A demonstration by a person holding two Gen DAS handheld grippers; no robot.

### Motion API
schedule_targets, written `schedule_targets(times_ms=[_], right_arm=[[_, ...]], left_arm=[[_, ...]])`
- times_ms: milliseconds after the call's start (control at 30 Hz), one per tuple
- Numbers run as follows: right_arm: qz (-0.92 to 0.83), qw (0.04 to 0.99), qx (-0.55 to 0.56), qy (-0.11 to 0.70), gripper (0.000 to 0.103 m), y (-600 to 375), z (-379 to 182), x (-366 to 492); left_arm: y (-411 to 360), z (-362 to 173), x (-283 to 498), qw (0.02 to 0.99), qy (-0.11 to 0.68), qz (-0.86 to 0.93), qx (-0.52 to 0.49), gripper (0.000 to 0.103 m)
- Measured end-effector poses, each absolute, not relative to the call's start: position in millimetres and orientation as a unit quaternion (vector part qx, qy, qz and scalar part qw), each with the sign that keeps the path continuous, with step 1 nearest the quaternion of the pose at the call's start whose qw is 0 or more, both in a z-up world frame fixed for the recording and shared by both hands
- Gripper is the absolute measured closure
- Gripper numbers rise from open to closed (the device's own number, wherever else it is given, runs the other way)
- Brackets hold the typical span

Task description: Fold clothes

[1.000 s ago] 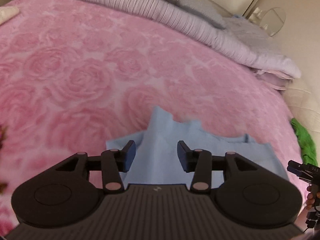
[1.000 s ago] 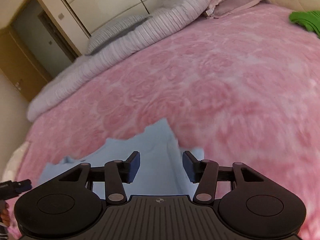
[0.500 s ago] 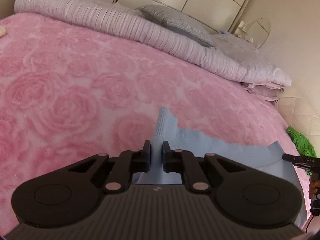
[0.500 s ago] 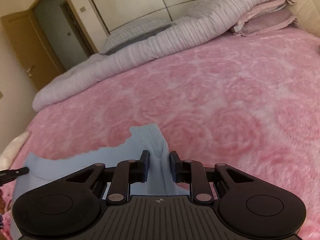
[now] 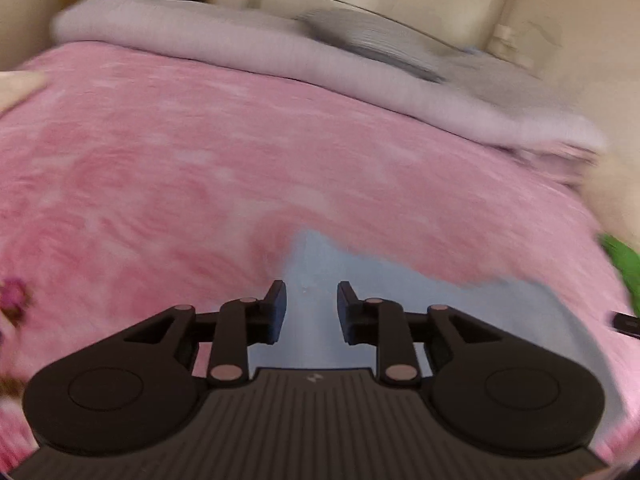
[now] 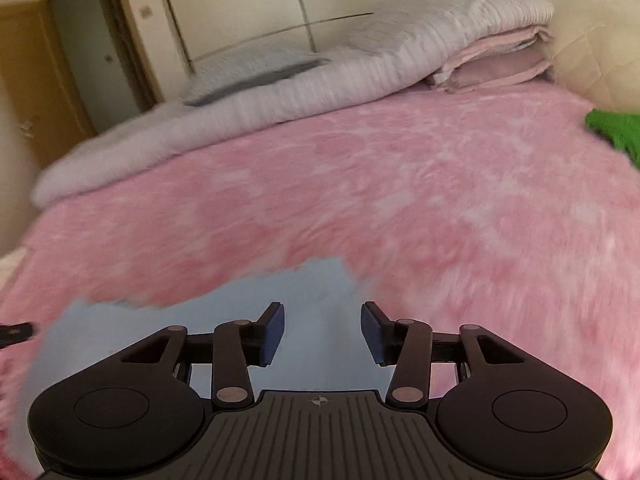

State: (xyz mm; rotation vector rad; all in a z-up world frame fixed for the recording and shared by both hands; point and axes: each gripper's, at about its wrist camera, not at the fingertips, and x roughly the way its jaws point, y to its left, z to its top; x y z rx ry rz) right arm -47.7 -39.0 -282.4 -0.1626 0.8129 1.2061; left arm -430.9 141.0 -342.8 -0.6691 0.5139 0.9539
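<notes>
Left wrist view: left gripper [image 5: 310,312] spread apart, nothing between the fingers [image 5: 277,312], held just above a light blue garment [image 5: 400,304]. Garment lay flat on the pink blanket [image 5: 200,168] of the bed, reaching from between the fingers out toward the right. Far across the blanket, a pale lilac quilt [image 5: 280,56] bunched along the edge with a grey pillow [image 5: 372,40] on top. Green cloth [image 5: 624,264] at the right rim, well apart from the garment. Much of the frame blurred.

Right wrist view: right gripper [image 6: 322,332] likewise spread, gripping nothing, over the same light blue garment [image 6: 280,292], which stretched leftward across the pink blanket [image 6: 400,184]. Tip of the other gripper [image 6: 16,330] seen at the far left, beside the garment's left end; open or closed, impossible to tell there. Lilac quilt [image 6: 280,92] and folded pink bedding [image 6: 500,64] piled at the back. Green cloth [image 6: 616,128] at the right, well apart from the garment.
</notes>
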Motion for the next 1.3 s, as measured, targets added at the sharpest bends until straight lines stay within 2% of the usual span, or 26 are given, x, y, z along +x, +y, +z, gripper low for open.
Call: schedule_targets(times_ms=[100, 200, 233, 333, 433, 600, 733, 833, 1300], right_arm=[[0.548, 0.727, -0.032, 0.412, 0.057, -76, -295, -72], [0.530, 0.721, 0.004, 0.446, 0.069, -100, -313, -83], [0.524, 0.720, 0.008, 0.454, 0.070, -104, -317, -83], [0.521, 0.726, 0.000, 0.449, 0.073, -111, -318, -84], [0.521, 0.728, 0.022, 0.445, 0.073, -123, -299, -84], [0.509, 0.699, 0.097, 0.492, 0.066, -153, -303, -83], [0.463, 0.692, 0.143, 0.535, 0.054, -169, -324, -79], [0.430, 0.688, 0.190, 0.552, 0.050, -175, -337, -71], [0.337, 0.677, 0.336, 0.562, 0.048, -166, -362, -42]], left_arm=[[98, -343, -407, 0.831, 0.254, 0.375, -0.322, 0.086], [65, -353, -380, 0.849, 0.273, 0.326, -0.313, 0.095], [60, -358, -372, 0.849, 0.288, 0.322, -0.306, 0.097], [54, -382, -353, 0.834, 0.345, 0.329, -0.279, 0.101], [44, -372, -357, 0.843, 0.325, 0.326, -0.279, 0.100], [26, -357, -354, 0.866, 0.297, 0.293, -0.276, 0.099], [19, -374, -334, 0.861, 0.333, 0.276, -0.268, 0.099], [18, -384, -330, 0.854, 0.349, 0.280, -0.265, 0.099], [19, -389, -331, 0.853, 0.351, 0.273, -0.271, 0.098]])
